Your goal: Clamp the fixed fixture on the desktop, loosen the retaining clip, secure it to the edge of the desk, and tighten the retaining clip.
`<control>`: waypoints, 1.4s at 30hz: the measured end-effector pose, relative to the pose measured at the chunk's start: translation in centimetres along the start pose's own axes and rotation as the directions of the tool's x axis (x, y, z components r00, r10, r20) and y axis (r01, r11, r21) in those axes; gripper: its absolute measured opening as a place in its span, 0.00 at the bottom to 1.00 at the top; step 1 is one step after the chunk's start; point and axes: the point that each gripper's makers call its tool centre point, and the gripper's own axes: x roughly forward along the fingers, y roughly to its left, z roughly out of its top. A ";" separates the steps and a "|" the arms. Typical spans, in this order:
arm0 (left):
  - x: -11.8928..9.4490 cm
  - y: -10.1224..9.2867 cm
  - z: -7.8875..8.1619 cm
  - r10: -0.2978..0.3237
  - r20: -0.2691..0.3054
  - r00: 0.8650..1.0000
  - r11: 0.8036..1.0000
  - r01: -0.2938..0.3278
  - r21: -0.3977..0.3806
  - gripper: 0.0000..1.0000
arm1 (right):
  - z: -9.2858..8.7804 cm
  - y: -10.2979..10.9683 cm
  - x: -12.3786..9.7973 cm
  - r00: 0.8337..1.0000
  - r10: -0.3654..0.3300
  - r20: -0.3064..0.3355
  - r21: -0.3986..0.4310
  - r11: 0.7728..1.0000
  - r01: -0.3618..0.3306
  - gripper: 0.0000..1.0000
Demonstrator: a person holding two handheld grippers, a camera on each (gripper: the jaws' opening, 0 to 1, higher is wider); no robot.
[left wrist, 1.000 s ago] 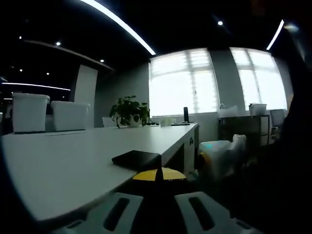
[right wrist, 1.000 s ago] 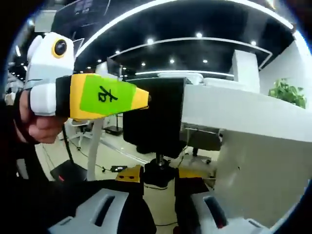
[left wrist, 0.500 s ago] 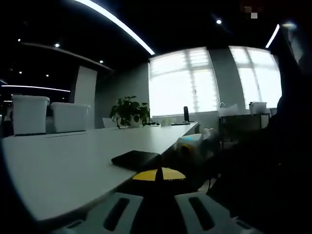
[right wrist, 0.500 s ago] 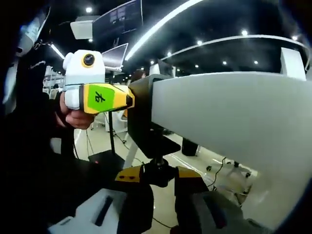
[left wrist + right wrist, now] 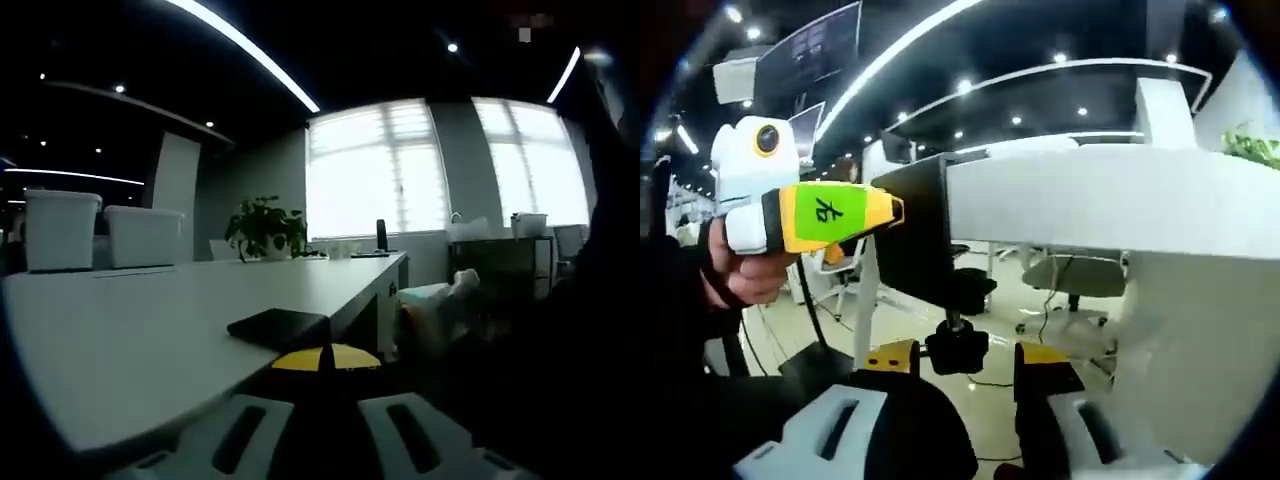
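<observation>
Black C-shaped metal clamp fixture [image 5: 920, 235] sits on the edge of the long white desk [image 5: 1110, 210]: in the right gripper view its dark body wraps the desk's end face, w/ top plate lying flat on the desktop and lower arm running underneath. In the left gripper view that top plate shows as a flat black slab [image 5: 280, 327] resting on the white desktop [image 5: 130, 340], right at the near edge.

Below the desk edge hangs the black round screw knob of the retaining clip [image 5: 958, 347], on a short threaded stem. Right gripper [image 5: 970, 362] has its yellow-tipped jaws apart, one each side of the knob, not touching it, gaps visible on both sides.

Left gripper [image 5: 325, 358] shows yellow tips close together just under the black slab; jaws' white bases stand apart below, but whether the tips pinch the fixture — cannot tell, too dark. From the right gripper view the same tool appears as a white-and-yellow body w/ green label [image 5: 805, 210], nose against the fixture's side, held by a hand [image 5: 740, 275].

Bkgd: two white bins [image 5: 100, 232] and a green potted plant [image 5: 266, 228] at the desk's far end, bright windows [image 5: 440, 165] beyond.
</observation>
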 end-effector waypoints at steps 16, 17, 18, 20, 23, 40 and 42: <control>-0.1 0.0 0.0 -0.010 0.001 1.000 1.000 0.010 -0.024 0.01 | 0.2 0.1 1.3 0.947 -0.321 -0.030 -0.042 0.947 0.319 0.38; -0.1 0.0 0.0 -0.011 0.003 1.000 1.000 0.011 -0.025 0.01 | 0.2 0.0 1.3 0.944 -0.328 -0.033 -0.046 0.944 0.327 0.35; -0.2 0.0 0.0 -0.013 0.003 1.000 1.000 0.013 -0.025 0.01 | 0.2 -0.3 1.2 0.938 -0.344 -0.034 -0.052 0.938 0.342 0.31; -0.2 0.0 0.0 -0.013 0.006 1.000 1.000 0.014 -0.028 0.01 | 0.0 -0.8 1.0 0.928 -0.369 -0.038 -0.044 0.929 0.368 0.25; -0.1 0.0 0.0 -0.015 0.007 1.000 1.000 0.015 -0.026 0.01 | 0.0 -0.8 1.1 0.929 -0.367 -0.049 -0.047 0.930 0.365 0.25; 0.1 -0.2 -0.1 -0.011 -0.002 1.000 1.000 0.011 0.010 0.01 | 0.2 0.3 2.3 0.962 0.258 -0.093 -0.236 0.933 -0.273 0.24; 0.1 -0.2 -0.1 -0.012 0.000 1.000 1.000 0.012 0.008 0.01 | 0.2 0.8 2.1 0.943 0.319 -0.098 -0.233 0.914 -0.333 0.24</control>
